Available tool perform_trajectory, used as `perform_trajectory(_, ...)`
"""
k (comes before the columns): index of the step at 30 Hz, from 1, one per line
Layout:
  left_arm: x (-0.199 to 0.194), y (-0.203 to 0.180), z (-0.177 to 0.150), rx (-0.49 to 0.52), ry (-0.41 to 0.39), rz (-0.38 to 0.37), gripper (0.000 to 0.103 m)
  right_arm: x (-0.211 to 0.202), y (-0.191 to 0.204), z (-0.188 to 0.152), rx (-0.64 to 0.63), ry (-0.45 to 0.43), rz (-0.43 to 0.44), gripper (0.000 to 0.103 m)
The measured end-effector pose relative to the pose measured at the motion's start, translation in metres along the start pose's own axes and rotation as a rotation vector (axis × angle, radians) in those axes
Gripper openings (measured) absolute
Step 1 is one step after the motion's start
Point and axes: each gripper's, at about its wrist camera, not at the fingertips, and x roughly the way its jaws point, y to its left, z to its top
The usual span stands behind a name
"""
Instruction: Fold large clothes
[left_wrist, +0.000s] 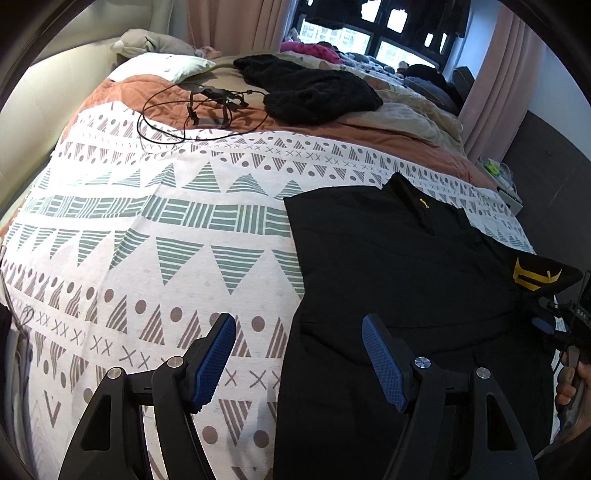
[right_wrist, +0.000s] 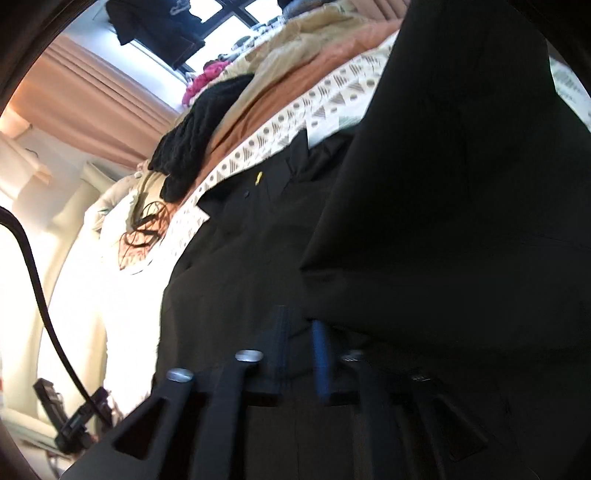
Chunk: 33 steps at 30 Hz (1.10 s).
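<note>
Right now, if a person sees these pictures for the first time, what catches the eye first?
First the black shirt with yellow marks, lying flat on the right part of the patterned bedspread. The left claw hangs open above the shirt's left edge, while the right claw is nearly shut on a raised part of the shirt. Farther back lie a tangled black cable and a black knitted garment.

The black shirt (right_wrist: 443, 184) fills and blurs the right wrist view, hiding what the right gripper's (right_wrist: 301, 350) near-closed fingers pinch, and runs off the frame.
</note>
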Motion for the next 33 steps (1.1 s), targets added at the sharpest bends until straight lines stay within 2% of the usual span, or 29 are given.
perform_trajectory(1, 0.0, -0.002, -0.001, 0.0, -0.001, -0.006, 0.072, -0.004, -0.002, -0.003, 0.009, -0.001, 0.011, 0.064)
perform_trajectory(2, 0.0, -0.003, -0.001, -0.001, -0.001, -0.011, 0.072, -0.012, -0.003, -0.006, 0.013, -0.01, 0.012, 0.078)
perform_trajectory(6, 0.003, -0.008, -0.004, 0.002, 0.003, -0.029, 0.072, -0.046, -0.01, -0.019, 0.002, -0.046, -0.019, 0.08)
perform_trajectory(10, 0.006, -0.008, -0.008, 0.015, 0.012, -0.032, 0.072, -0.065, -0.023, -0.018, 0.043, -0.139, -0.107, 0.08)
perform_trajectory(15, 0.01, 0.006, -0.012, 0.008, 0.023, -0.019, 0.072, -0.06, -0.023, -0.007, 0.052, -0.21, -0.143, 0.08)
perform_trajectory(19, 0.015, 0.024, -0.013, -0.006, 0.031, 0.0, 0.072, -0.045, -0.006, 0.003, -0.019, -0.294, -0.291, 0.08)
perform_trajectory(20, 0.016, 0.028, -0.013, -0.012, 0.033, 0.003, 0.072, -0.049, -0.006, 0.004, -0.027, -0.311, -0.305, 0.074)
perform_trajectory(21, 0.017, 0.034, -0.013, -0.02, 0.036, 0.007, 0.072, -0.048, -0.005, 0.006, -0.04, -0.337, -0.315, 0.064)
perform_trajectory(22, 0.018, 0.039, -0.014, -0.028, 0.039, 0.01, 0.072, -0.044, -0.003, 0.009, -0.055, -0.351, -0.319, 0.029)
perform_trajectory(23, 0.019, 0.043, -0.014, -0.034, 0.042, 0.014, 0.072, -0.039, -0.004, 0.013, -0.066, -0.347, -0.327, 0.01)
perform_trajectory(28, 0.028, 0.061, -0.015, -0.055, 0.051, 0.023, 0.072, -0.042, 0.004, 0.022, -0.097, -0.394, -0.266, 0.006)
perform_trajectory(33, 0.04, 0.065, -0.018, -0.048, 0.064, 0.03, 0.072, -0.037, 0.036, 0.031, -0.175, -0.379, -0.17, 0.006)
